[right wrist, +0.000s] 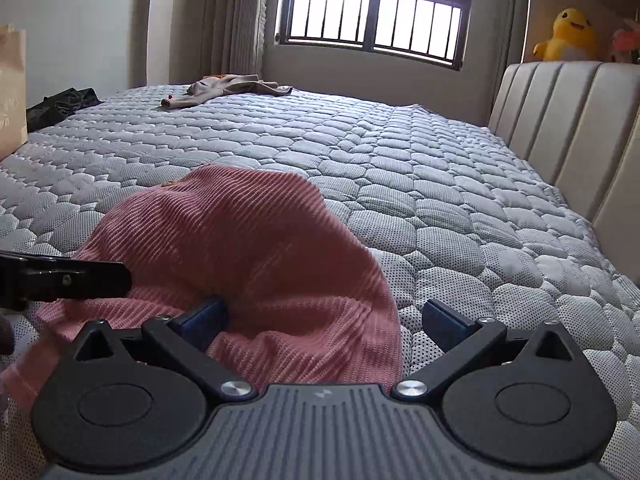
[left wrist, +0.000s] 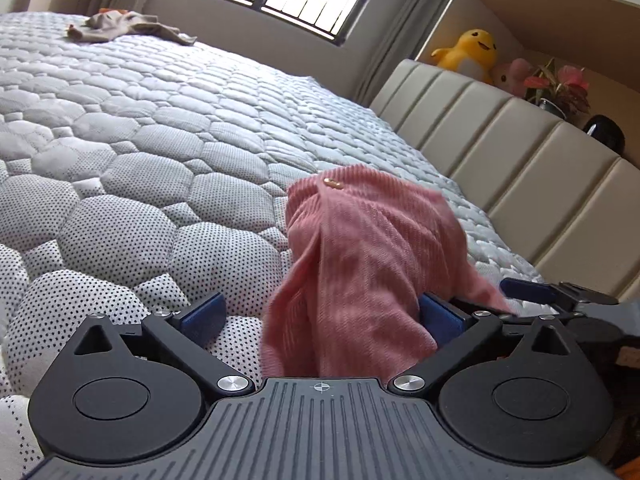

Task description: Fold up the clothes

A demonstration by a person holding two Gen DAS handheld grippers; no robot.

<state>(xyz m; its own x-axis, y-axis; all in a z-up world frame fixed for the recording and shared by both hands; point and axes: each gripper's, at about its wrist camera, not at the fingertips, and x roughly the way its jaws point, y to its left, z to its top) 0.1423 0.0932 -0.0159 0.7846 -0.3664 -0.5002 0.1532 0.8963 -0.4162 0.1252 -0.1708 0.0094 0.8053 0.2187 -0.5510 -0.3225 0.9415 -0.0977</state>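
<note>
Daylight from the blown-out window (right wrist: 372,4) lights both fisheye views; edges curve, corners darken.

right wrist view. right gripper (right wrist: 324,316): black, blue pads, jaws spread wide, low over the bed. pink ribbed knit garment (right wrist: 248,248): bunched in a mound on the grey quilted mattress (right wrist: 460,184), touching the left blue pad (right wrist: 206,316), lying between the jaws; right pad bare. left gripper (right wrist: 66,276): dark arm entering from left edge, resting against the pink garment; its jaws not discernible. beige crumpled garment (right wrist: 228,86): far end of bed, under barred window (right wrist: 372,12). yellow plush duck (right wrist: 568,36): behind cream padded headboard (right wrist: 568,120). brown paper bag (right wrist: 12,88) and black fabric heap (right wrist: 62,106): left side.
</note>
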